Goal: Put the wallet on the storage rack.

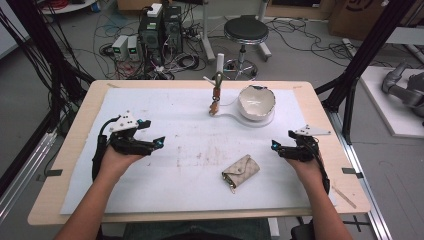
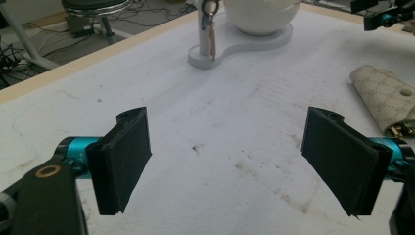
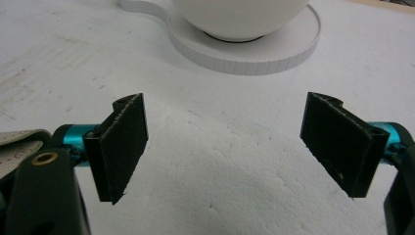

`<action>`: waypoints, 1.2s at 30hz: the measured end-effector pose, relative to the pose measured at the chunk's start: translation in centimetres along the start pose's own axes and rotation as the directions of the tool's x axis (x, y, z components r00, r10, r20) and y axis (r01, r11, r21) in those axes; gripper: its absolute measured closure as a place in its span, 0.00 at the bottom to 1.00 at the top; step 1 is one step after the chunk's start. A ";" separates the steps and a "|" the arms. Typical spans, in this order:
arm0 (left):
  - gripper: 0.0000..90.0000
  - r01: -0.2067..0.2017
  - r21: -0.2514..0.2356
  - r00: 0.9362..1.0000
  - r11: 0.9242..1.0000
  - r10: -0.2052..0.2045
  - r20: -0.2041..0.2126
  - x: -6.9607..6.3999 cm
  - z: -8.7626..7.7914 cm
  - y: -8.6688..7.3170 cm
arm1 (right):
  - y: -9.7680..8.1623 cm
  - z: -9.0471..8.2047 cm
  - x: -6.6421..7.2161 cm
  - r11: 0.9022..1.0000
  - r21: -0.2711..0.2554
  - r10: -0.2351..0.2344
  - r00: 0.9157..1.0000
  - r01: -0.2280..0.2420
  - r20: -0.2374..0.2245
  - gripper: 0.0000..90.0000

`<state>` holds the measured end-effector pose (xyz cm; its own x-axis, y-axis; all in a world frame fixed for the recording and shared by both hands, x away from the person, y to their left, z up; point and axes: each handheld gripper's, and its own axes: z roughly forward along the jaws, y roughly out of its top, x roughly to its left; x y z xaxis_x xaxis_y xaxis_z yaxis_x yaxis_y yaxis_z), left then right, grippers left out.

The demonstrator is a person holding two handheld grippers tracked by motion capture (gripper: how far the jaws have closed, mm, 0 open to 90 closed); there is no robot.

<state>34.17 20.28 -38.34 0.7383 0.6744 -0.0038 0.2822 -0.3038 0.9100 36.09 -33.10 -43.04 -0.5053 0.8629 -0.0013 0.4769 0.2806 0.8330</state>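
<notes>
Resting wide apart, your left tongs [image 1: 159,145] and right tongs [image 1: 274,148] both gape empty; the key pouch [image 1: 241,170] lies between them on bare white surface [image 1: 165,110], clear of every edge.

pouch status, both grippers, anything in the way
Left gripper open, empty. Right gripper open, empty. Pouch flat on mat, untouched, nearer right gripper. Nothing blocking; bowl farther back.

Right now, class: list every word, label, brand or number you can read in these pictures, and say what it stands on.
No text can be read in these pictures.
The key pouch bears a repeating woven pattern, too small and blurred to read as letters.
The cardboard box behind the table carries a dark mark, cut off and unreadable.
</notes>
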 end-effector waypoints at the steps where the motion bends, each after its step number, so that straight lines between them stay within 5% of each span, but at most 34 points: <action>1: 0.20 0.000 -0.003 1.000 1.000 0.000 0.001 -0.2 0.0 0.0 | 0.0 0.1 0.0 1.000 -0.001 -0.003 1.000 0.003 -0.002 0.20; 7: 0.20 0.002 0.002 1.000 1.000 -0.002 0.016 -1.3 0.6 0.6 | 0.2 0.3 0.1 1.000 0.004 -0.008 1.000 0.008 -0.002 0.20; 17: 0.19 -0.034 0.058 0.994 0.998 0.027 0.105 -5.0 4.8 1.8 | 0.1 0.5 -0.1 1.000 0.008 0.002 1.000 -0.002 0.003 0.20; 27: 0.19 -0.083 0.135 0.972 0.987 0.051 0.228 -9.2 9.3 2.2 | 0.1 0.6 0.0 1.000 0.016 0.003 1.000 -0.003 -0.006 0.20; 36: 0.19 -0.114 0.170 0.960 0.979 0.065 0.272 -11.4 11.5 2.1 | 0.1 0.7 0.3 0.999 0.027 -0.016 1.000 0.016 -0.008 0.20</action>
<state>33.36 4.17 -41.11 0.8937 0.4450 -0.0570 0.2957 -0.4887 0.8208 36.45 -32.50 -43.32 -0.5185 0.8550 -0.0101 0.4883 0.3058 0.8174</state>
